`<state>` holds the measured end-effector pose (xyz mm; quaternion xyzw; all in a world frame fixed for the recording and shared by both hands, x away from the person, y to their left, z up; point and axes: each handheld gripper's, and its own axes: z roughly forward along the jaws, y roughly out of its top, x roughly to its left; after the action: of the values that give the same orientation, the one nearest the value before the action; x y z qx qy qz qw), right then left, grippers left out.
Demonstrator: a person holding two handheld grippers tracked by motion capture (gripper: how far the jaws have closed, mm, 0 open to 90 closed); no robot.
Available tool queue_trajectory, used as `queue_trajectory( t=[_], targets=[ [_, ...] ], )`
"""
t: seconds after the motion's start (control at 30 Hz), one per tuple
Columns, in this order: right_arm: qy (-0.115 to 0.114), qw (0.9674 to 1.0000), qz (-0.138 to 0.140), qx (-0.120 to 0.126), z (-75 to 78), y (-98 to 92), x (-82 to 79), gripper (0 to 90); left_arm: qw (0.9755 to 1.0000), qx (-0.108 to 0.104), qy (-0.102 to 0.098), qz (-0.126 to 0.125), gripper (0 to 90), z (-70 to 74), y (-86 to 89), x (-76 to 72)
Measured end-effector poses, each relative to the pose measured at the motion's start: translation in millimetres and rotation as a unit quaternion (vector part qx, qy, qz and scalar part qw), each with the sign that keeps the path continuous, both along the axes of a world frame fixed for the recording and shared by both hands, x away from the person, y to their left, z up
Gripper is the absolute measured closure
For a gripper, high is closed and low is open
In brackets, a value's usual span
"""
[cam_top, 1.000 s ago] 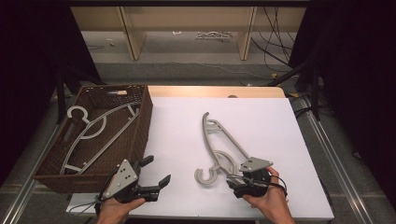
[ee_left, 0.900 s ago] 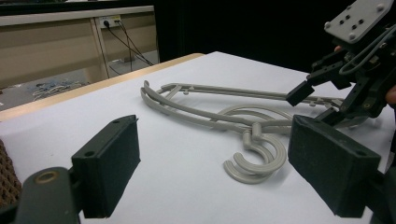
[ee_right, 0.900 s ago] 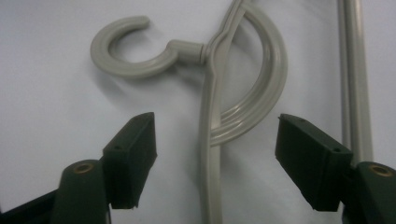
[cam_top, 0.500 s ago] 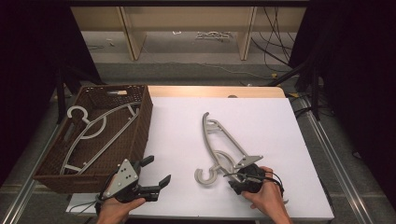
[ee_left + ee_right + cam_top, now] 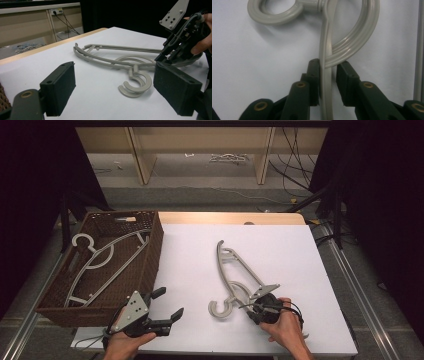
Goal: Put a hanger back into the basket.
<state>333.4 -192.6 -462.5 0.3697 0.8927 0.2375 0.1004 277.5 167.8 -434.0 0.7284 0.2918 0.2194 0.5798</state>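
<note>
Right gripper (image 5: 256, 310): held in the person's right hand (image 5: 286, 327) at the near right of the white table (image 5: 300, 250). Its jaws have just been closing and now stand narrow around the hangers' arms; the right gripper view shows the left pad against the plastic, the right pad with a thin gap beside it, so a full pinch cannot be confirmed. Same gripper (image 5: 328, 75) seen along its own jaws: a flat grey arm runs straight between them, a ribbed curved arm crosses just above the right one.

Grey hangers (image 5: 235, 275): two plastic pieces lying flat and overlapped on the table, centre-right, hooks (image 5: 222, 309) toward the person, shoulders pointing away toward the far edge. Also seen in the left gripper view (image 5: 120, 62), stretched across the white surface, with the right gripper (image 5: 162, 57) at their end.

Left gripper (image 5: 167, 305): held in the left hand (image 5: 127, 345) at the near edge, just off the basket's near right corner; jaws spread wide, nothing between them. Own view (image 5: 113, 92): two black pads well apart, hooks lying on the table beyond.

Wicker basket (image 5: 150, 255): dark brown, at the table's left side, holding further pale hangers (image 5: 100, 260) laid flat inside.
</note>
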Motion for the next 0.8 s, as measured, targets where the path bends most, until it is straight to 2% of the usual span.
queue_trajectory(
  t=[0.07, 0.17, 0.2, 0.4, 0.43, 0.47, 0.57, 0.73, 0.8],
  targets=[
    [0.005, 1.0000, -0.002, 0.001, 0.9, 0.0, -0.8, 75.6, 1.0000, 0.005, -0.002, -0.002, 17.7, 0.0, 0.3, 0.4],
    [-0.001, 0.9999, 0.011, 0.004, 0.8, -2.0, 0.2, 77.5, 1.0000, 0.005, -0.003, -0.002, 18.0, -0.1, 0.0, 0.5],
    [0.007, 0.9999, 0.006, 0.005, 2.5, -1.6, -1.1, 77.9, 1.0000, 0.006, -0.003, -0.002, 18.1, -0.2, 0.0, 0.6],
    [-0.003, 0.9999, 0.012, 0.009, 10.3, -2.6, -2.8, 81.1, 1.0000, 0.007, -0.003, -0.002, 18.3, -0.6, -0.1, 0.7],
    [-0.011, 0.9997, 0.021, 0.008, 10.3, -3.4, -2.1, 81.1, 1.0000, 0.007, -0.003, -0.003, 18.3, -0.6, -0.1, 0.7],
    [-0.007, 0.9998, 0.017, 0.008, 11.3, -3.0, -2.8, 81.2, 1.0000, 0.008, -0.004, -0.002, 18.3, -0.6, -0.1, 0.7],
    [-0.012, 0.9997, 0.021, 0.001, 13.5, -4.5, -4.0, 81.5, 1.0000, 0.008, -0.004, -0.002, 18.5, -0.8, -0.4, 0.7],
    [-0.023, 0.9994, 0.022, 0.011, 18.1, -8.3, -4.3, 81.5, 1.0000, 0.009, -0.004, -0.002, 18.6, -0.6, 0.0, 0.8],
    [-0.037, 0.9989, 0.024, 0.017, 18.7, -9.9, -3.9, 81.6, 1.0000, 0.008, -0.006, -0.002, 18.7, -0.3, 0.3, 0.6]
  ],
)
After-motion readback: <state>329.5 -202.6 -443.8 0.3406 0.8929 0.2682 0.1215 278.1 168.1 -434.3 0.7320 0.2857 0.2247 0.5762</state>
